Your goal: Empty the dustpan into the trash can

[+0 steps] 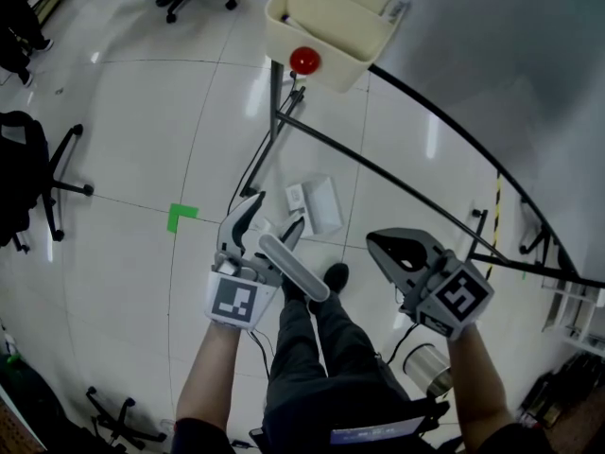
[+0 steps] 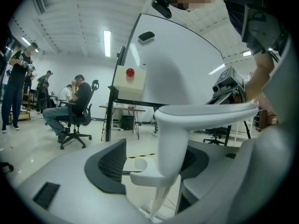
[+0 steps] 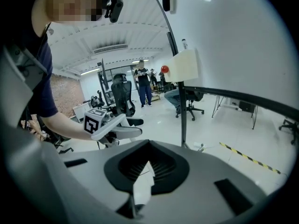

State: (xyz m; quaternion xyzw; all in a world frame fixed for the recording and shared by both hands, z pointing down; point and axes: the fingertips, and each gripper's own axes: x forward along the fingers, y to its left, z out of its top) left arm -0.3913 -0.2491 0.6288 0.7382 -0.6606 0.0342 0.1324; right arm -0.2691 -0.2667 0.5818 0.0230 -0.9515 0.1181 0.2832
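Currently, the left tool [image 1: 279, 212] is held over the tiled floor [image 1: 142, 130], in front of the person's legs. Its jaws stand wide apart. The dustpan [image 1: 295, 268] stands upright between them. In the left gripper view, the white shaft [image 2: 170, 148] rises between the two dark pads. Clear space shows between the shaft and the left pad, and the shaft hides the right pad's face. The horizontal grip bar [image 2: 205, 111] sits above the jaws and extends to the right. The shaft narrows downward toward pale flat parts [image 1: 317, 204] lying on the floor. Whether these are the pan cannot be told.

The right tool [image 1: 373, 241] is well to the right of the dustpan, apart from it. Its jaw tips meet, and it holds nothing. The right gripper view shows only a narrow slit behind the tips, with something pale visible through it.

A silvery round can [image 1: 425, 369] is on the floor beside the person's right leg, below the right tool. A cream bin [image 1: 321, 22] with a red ball [image 1: 304, 61] on its front hangs on the frame of the whiteboard [image 1: 492, 64]. A green tape mark [image 1: 181, 216] lies on the floor to the left of the left tool.
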